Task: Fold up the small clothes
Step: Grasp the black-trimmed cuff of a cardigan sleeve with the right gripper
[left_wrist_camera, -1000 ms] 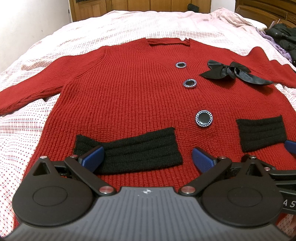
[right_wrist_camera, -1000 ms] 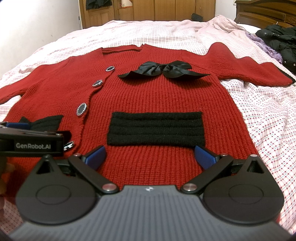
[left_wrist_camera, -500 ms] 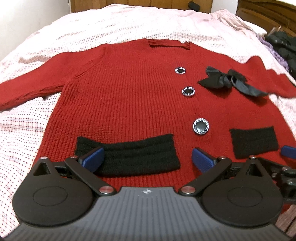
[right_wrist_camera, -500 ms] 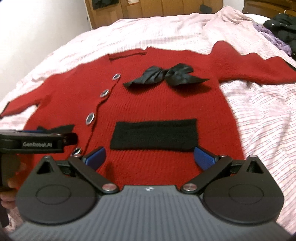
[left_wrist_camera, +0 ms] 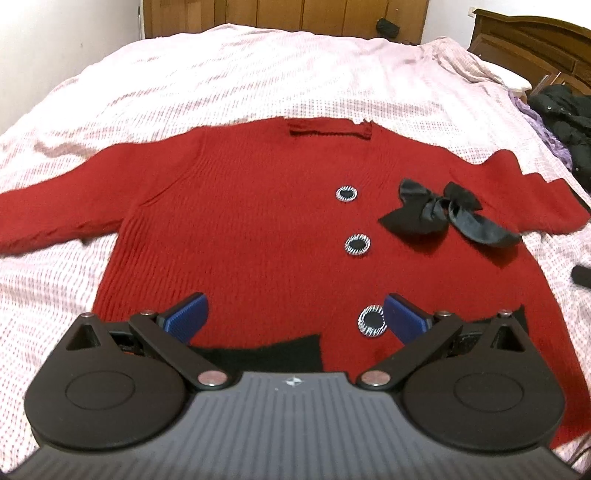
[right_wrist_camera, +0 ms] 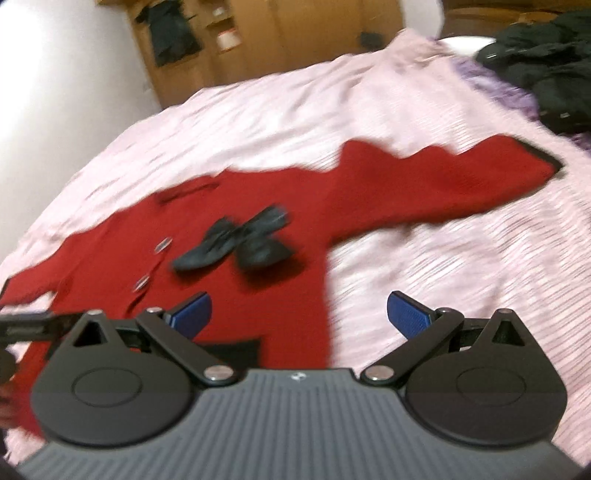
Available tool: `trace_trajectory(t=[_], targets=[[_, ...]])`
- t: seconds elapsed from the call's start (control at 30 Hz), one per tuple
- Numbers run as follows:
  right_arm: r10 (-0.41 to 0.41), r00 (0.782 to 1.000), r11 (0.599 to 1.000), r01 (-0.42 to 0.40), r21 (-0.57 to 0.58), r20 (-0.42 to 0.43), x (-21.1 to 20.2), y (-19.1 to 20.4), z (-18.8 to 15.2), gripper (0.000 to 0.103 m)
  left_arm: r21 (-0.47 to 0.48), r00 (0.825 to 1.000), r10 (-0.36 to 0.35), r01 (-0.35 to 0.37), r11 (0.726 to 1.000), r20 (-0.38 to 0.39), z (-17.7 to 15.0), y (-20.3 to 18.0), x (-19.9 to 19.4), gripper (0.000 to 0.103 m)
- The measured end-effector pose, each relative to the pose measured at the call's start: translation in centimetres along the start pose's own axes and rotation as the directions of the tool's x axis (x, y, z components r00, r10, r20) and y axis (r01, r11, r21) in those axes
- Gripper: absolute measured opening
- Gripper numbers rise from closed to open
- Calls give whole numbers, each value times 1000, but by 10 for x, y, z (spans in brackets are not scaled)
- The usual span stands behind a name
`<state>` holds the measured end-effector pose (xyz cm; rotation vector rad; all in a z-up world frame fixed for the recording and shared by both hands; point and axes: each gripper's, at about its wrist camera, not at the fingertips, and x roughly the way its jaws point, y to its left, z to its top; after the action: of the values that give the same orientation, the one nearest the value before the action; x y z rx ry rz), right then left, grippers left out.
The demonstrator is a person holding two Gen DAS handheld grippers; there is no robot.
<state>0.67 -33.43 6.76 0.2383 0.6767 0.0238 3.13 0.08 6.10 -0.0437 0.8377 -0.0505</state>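
Cardigan (left_wrist_camera: 236, 229), red knit, spread flat and face up on pink-checked bedspread (left_wrist_camera: 229, 74), neckline away from the cameras, sleeves out to both sides. Three black buttons with silver rims down the front, the lowest button (left_wrist_camera: 372, 320) just beside the right blue pad of the left gripper (left_wrist_camera: 295, 314). Black satin bow (left_wrist_camera: 443, 214) lying on the chest, right of the button line. Black pocket band (left_wrist_camera: 273, 352) near the hem, mostly hidden behind the left gripper body. Left gripper above the lower front of the cardigan, blue pads wide apart, nothing between them; contact with the knit not clear from this angle.

Right gripper (right_wrist_camera: 299, 314) likewise spread wide and holding nothing, straddling the right side edge of the cardigan (right_wrist_camera: 258, 236): left pad over red knit, right pad over bare bedspread (right_wrist_camera: 443, 258). Right wrist view heavily blurred, so detail there only approximate. Right sleeve (right_wrist_camera: 461, 181) stretched away toward the far right, with what looks like a dark cuff edge at its tip. Bow (right_wrist_camera: 236, 240) and two buttons visible as smears. Part of the left gripper (right_wrist_camera: 33, 321) showing at the left edge of that view. Dark clothes pile (left_wrist_camera: 565, 122) at the far right corner of the bed, well apart from the cardigan. Wooden cabinets (left_wrist_camera: 284, 14) behind.
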Motion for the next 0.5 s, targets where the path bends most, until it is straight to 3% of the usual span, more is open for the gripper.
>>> trace_trajectory(t=[0.4, 0.5], targets=[[-175, 982, 970, 162, 179, 63, 47, -115, 50, 103, 2, 999, -5, 5, 1000, -47, 11, -35, 34, 103], [-273, 958, 941, 247, 230, 90, 63, -139, 58, 103, 14, 998, 15, -14, 1000, -69, 8, -40, 48, 103]])
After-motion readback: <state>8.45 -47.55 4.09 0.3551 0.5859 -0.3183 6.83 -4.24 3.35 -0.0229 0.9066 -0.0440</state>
